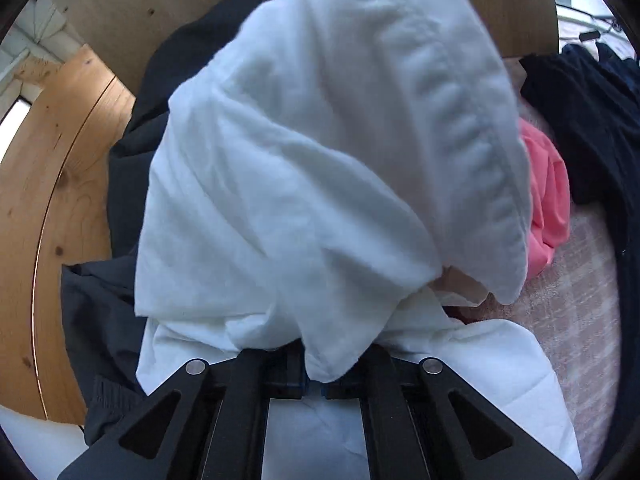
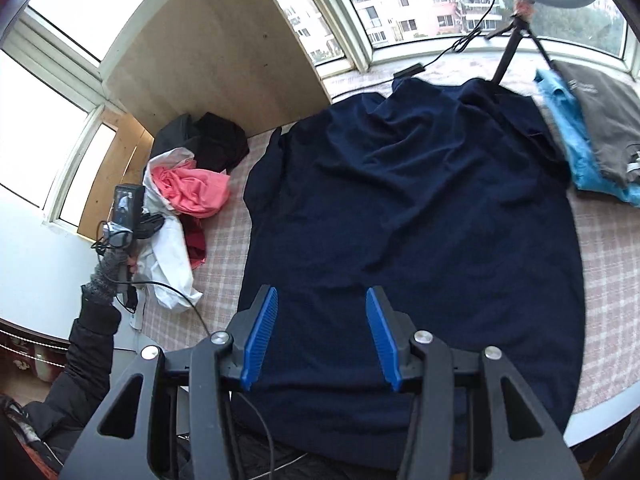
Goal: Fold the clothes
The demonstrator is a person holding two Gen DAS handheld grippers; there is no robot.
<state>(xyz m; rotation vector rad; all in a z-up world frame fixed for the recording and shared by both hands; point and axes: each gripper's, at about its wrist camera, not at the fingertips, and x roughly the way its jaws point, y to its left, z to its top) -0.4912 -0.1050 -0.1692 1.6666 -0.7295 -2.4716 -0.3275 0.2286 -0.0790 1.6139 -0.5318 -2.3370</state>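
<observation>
I note left gripper (image 1: 316,384) jaws clamped on white garment (image 1: 320,160), filling frame centre. Right gripper (image 2: 322,336) jaws apart, empty, over navy shirt (image 2: 420,220) spread flat mid-frame on bench (image 2: 612,300).

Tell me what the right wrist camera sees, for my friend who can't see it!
A big navy shirt lies spread flat on a checked cloth, with the right gripper open just above its near edge. To the left sits a pile of pink, white and black clothes; on the far right, folded blue and grey clothes lie by the window.
</observation>
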